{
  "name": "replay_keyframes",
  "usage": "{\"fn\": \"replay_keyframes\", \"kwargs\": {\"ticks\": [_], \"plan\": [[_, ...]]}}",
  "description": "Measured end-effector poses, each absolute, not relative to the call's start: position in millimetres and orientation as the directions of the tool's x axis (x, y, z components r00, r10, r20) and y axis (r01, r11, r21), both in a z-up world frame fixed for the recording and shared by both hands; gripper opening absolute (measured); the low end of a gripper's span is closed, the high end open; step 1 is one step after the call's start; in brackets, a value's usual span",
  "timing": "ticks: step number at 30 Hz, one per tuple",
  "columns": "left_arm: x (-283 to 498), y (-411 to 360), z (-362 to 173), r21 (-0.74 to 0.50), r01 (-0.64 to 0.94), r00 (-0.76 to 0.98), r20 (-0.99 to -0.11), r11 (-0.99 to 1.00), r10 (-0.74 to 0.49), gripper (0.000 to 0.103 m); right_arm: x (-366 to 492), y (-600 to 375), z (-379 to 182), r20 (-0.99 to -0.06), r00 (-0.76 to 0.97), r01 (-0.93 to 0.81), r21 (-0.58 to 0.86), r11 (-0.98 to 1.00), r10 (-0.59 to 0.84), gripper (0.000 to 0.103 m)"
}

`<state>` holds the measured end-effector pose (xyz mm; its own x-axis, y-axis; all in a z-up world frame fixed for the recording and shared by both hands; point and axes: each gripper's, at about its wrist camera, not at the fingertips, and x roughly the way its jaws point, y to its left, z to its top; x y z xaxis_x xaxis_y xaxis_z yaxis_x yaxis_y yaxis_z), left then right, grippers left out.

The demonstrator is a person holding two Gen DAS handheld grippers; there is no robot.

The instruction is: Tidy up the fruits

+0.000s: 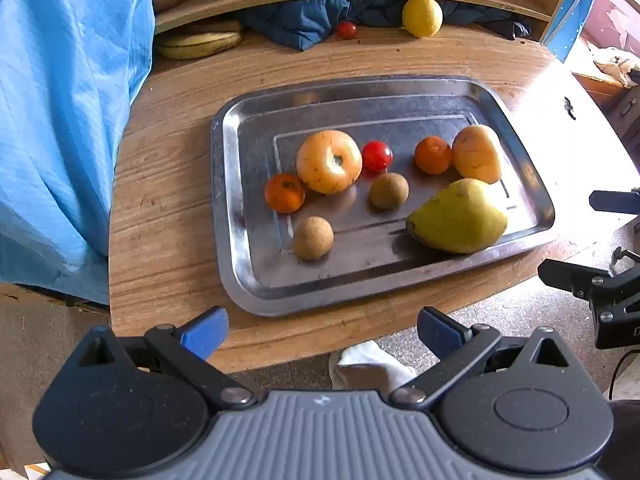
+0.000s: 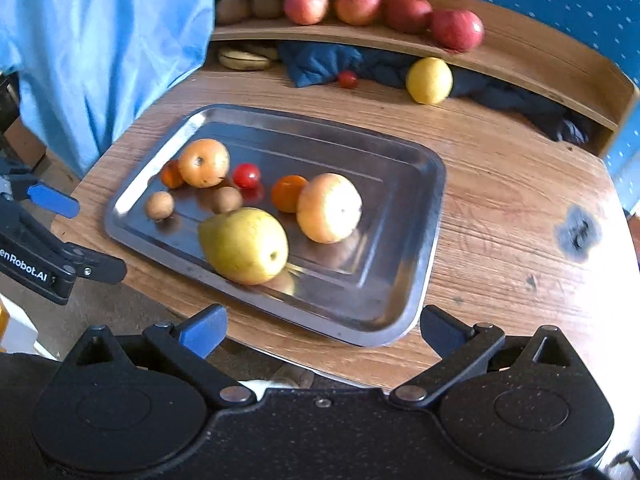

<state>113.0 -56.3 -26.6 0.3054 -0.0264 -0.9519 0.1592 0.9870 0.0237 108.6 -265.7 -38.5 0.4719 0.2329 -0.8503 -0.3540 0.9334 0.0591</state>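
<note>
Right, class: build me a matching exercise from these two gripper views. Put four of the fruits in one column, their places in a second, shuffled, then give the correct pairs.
Column one:
1. pear
2. lemon
3. apples
4. bananas

Column two:
A. on the upper wooden shelf
B. in the metal tray, at its near edge
C. under the shelf, next to the light blue cloth
D. on the table behind the tray, against the dark blue cloth

Pairs: 1-B, 2-D, 3-A, 4-C
</note>
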Motion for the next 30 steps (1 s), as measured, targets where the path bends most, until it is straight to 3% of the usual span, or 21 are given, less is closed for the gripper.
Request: {"fn": "replay_keyframes", "kwargs": {"ticks": [30], "plan": [[213.4,-80.4,-7.7,-0.009,0.260,0.369,-0.923,0.966,-0.108,0.102,175.8,-278.9,-37.8,-0.841,0.507,-0.258,0.058,0.965,0.186,0.102]]}}
